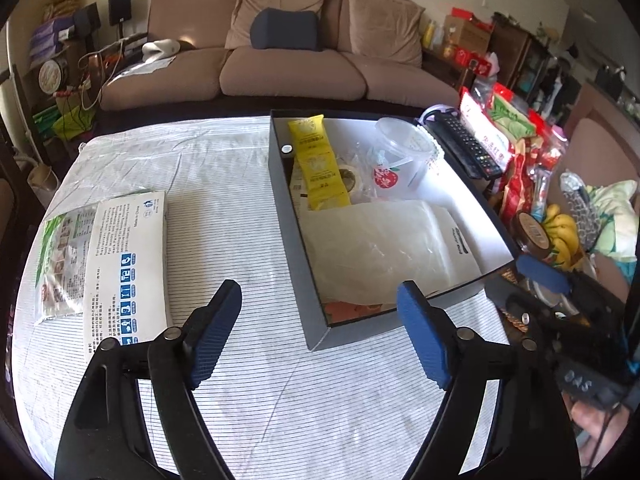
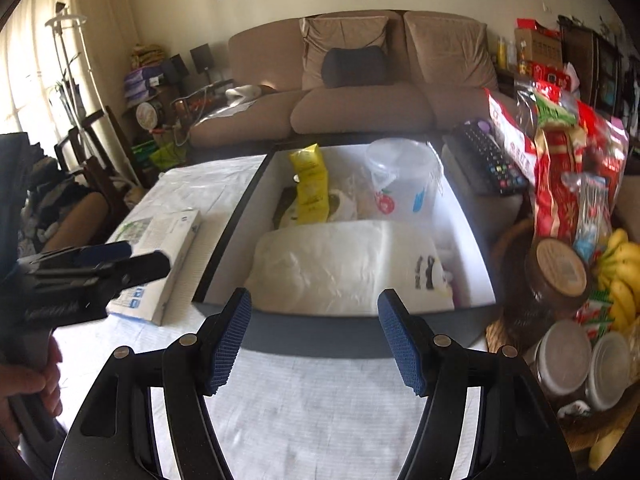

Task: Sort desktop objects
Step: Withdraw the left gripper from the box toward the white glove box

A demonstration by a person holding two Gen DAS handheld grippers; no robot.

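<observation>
A dark box (image 1: 296, 248) with a white inside stands on the striped cloth. It holds a yellow packet (image 1: 320, 160), a clear cup (image 1: 404, 152) with an apple print and a white plastic bag pack (image 1: 380, 256). Left of it lie a flat white carton (image 1: 124, 264) and a green printed bag (image 1: 60, 256). My left gripper (image 1: 320, 332) hovers open over the cloth by the box's near corner, with nothing between its pads. My right gripper (image 2: 316, 340) is open too, above the near wall of the box (image 2: 230, 236), holding nothing. In the right wrist view the left gripper (image 2: 148, 256) hangs over the carton (image 2: 168, 240).
A remote (image 1: 464, 144) lies along the box's right side. Snack bags (image 2: 560, 168), bananas (image 2: 620, 276) and lidded jars (image 2: 568, 356) crowd the table's right end. A brown sofa (image 1: 292, 68) stands behind the table. A hand (image 2: 36, 380) grips the left tool.
</observation>
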